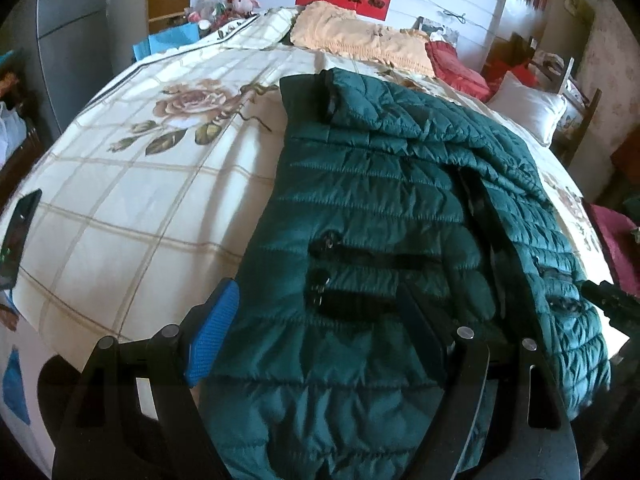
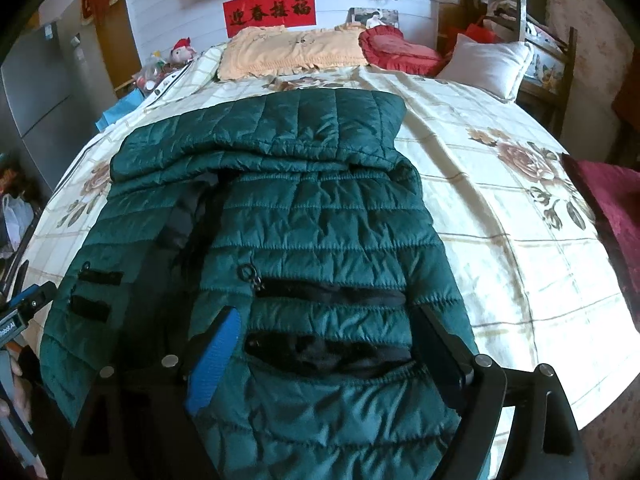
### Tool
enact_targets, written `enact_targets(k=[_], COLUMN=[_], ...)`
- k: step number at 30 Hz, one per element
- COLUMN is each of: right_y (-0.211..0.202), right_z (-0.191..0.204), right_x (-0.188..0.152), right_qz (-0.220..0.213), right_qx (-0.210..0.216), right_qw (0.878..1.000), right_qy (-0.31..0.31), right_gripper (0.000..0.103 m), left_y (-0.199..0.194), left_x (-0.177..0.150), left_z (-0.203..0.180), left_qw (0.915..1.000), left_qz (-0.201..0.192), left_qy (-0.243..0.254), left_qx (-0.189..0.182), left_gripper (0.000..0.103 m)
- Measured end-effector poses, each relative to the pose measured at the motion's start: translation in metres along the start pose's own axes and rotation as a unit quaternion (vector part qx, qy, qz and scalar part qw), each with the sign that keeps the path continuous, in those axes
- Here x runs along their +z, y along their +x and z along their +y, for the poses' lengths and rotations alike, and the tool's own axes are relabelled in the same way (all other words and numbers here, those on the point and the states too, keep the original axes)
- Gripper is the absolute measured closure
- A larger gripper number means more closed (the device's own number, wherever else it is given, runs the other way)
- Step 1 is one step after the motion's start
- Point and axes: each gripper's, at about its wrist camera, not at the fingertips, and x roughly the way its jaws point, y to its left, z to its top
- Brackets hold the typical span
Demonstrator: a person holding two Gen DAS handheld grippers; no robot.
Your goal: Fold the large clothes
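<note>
The green quilted jacket [image 2: 304,216] lies flat on the flowered bedspread [image 2: 500,216], its hem toward the grippers. The left gripper [image 1: 316,320] and the right gripper [image 2: 328,332] both stand apart over the hem, clamped on nothing. At the head lie a yellow pillow [image 2: 288,52], a red cushion [image 2: 396,52] and a white pillow [image 2: 488,64].

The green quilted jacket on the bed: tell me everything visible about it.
The green quilted jacket is dark teal, puffy and slightly shiny. It lies front-up and partly open on the floral bedspread, dark lining showing along the gap, its far end folded over in a thick band. Black zippered pockets sit on both front panels, one with a ring pull. Both the left gripper and right gripper are open over its near hem, not clamping it.
</note>
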Motion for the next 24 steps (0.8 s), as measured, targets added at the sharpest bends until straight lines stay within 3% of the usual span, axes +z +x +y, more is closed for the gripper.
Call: enact_targets(k=[24], right_y=[-0.022], right_z=[-0.046], right_x=[-0.046], right_qz=[0.031], right_qx=[-0.020], right_qw=[0.999], right_qy=[0.005], right_gripper=[0.012], left_y=[-0.003], left_x=[-0.033], left_z=[0.039], left_qw=[0.9976], left_qz=[0.065], left_qy=[-0.016], left_qx=[-0.020], left_gripper=[0.022])
